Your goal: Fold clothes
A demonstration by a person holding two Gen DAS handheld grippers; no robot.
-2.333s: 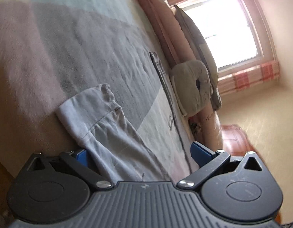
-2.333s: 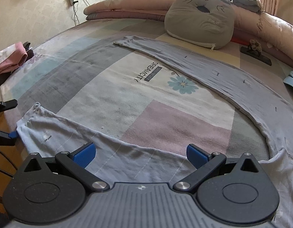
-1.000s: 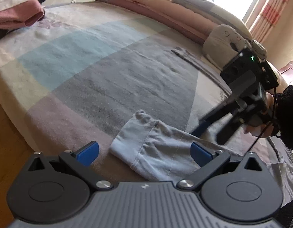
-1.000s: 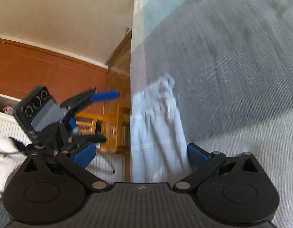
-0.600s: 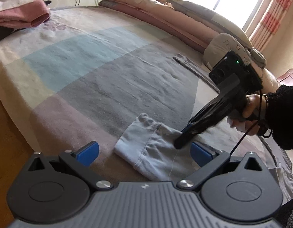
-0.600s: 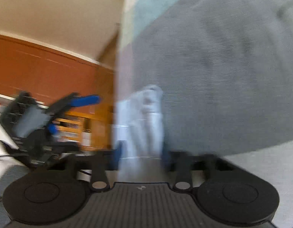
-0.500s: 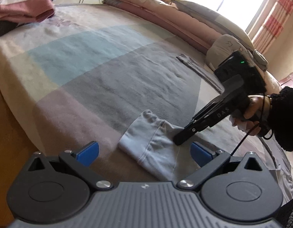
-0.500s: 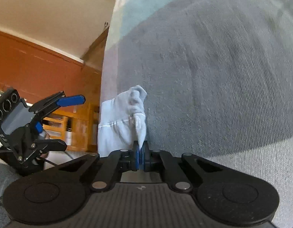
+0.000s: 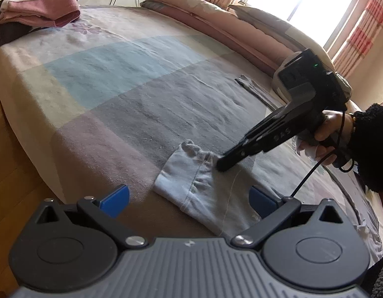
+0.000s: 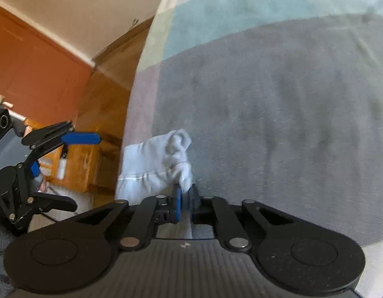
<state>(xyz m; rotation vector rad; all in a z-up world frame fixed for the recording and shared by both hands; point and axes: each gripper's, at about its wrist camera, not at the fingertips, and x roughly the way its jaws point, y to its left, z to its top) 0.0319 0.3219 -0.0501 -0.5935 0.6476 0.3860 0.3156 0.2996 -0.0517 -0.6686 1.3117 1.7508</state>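
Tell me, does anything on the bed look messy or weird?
A little. The pale blue garment has a bunched, crumpled end where the right gripper pinches it. The left gripper hovers open. The pink folded clothes look tidy.

Pale blue garment [image 9: 199, 188] on a bedspread [image 9: 142, 94] (grey, blue, mauve blocks).
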